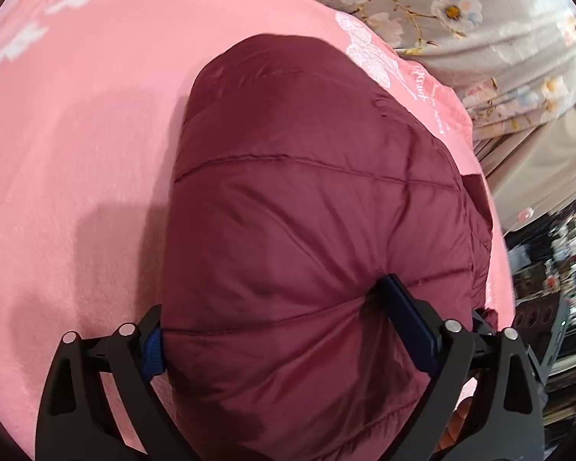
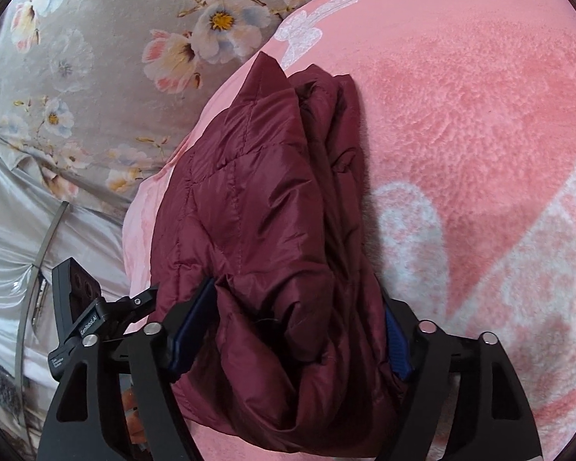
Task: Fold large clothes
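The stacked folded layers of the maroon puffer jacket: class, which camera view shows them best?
The right wrist view. There the jacket shows its layered edges along one side, bunched between the right gripper fingers. The left wrist view shows only a smooth quilted top panel held in the left gripper, layers hidden.

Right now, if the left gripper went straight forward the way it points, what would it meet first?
The left gripper already has the maroon puffer jacket bunched between its fingers, so it would press further into that jacket first. Beyond it lies the pink fleece blanket; how far is unclear.
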Motion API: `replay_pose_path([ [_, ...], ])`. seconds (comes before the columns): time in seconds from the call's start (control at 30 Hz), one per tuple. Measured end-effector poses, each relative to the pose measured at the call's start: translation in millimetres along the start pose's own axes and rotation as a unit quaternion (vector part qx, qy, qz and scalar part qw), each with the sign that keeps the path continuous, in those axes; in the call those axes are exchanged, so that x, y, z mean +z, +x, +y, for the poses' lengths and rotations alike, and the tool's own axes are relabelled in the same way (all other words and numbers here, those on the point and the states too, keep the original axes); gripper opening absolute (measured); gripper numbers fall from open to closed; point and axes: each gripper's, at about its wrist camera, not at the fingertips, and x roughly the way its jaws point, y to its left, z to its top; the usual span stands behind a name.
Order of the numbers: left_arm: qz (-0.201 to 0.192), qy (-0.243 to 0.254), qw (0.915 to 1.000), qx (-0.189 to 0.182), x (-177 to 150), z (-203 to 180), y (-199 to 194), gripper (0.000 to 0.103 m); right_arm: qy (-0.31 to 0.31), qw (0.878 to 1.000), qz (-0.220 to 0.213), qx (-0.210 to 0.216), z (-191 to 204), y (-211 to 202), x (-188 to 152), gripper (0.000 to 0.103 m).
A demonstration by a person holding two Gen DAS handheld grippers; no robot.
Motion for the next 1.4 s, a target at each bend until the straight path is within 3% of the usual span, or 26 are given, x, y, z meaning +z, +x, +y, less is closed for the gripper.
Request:
replay_pose_path([
  [0.07,-0.012,0.021,0.9996,0.015,-1.8,-8.7,-7.7,0.081,0.004,1.000,-0.001,0.012,0.1,-0.3,-0.5,0.049],
  [0.13,-0.021,0.042,0.9986,0.024,-3.1,-15.5,-16.7,0.072,-0.001,1.000,-0.007,0.018,3.1,-5.4,-0.1,0.037],
  [0.23,-0.034,0.065,0.9970,0.024,-2.9,-25.3,-32.1,0.060,-0.019,1.000,-0.020,0.014,11.6,-16.8,-0.4,0.028],
  [0.43,-0.076,0.105,0.9915,0.003,-5.3,-51.5,-74.6,0.050,-0.071,0.996,-0.057,0.005,42.8,-49.2,-4.1,0.024],
  [0.73,-0.143,0.157,0.9767,-0.032,-6.1,-93.4,-133.8,0.048,-0.127,0.982,-0.141,0.016,84.0,-112.8,-6.8,0.023],
  [1.07,-0.239,0.218,0.9438,-0.065,-10.1,-134.4,-212.6,0.048,-0.211,0.944,-0.252,0.013,143.6,-182.1,-12.6,0.023],
  [1.4,-0.334,0.270,0.8986,-0.089,-15.3,-149.1,-286.7,0.049,-0.262,0.908,-0.324,0.044,198.2,-232.6,-14.9,0.023],
])
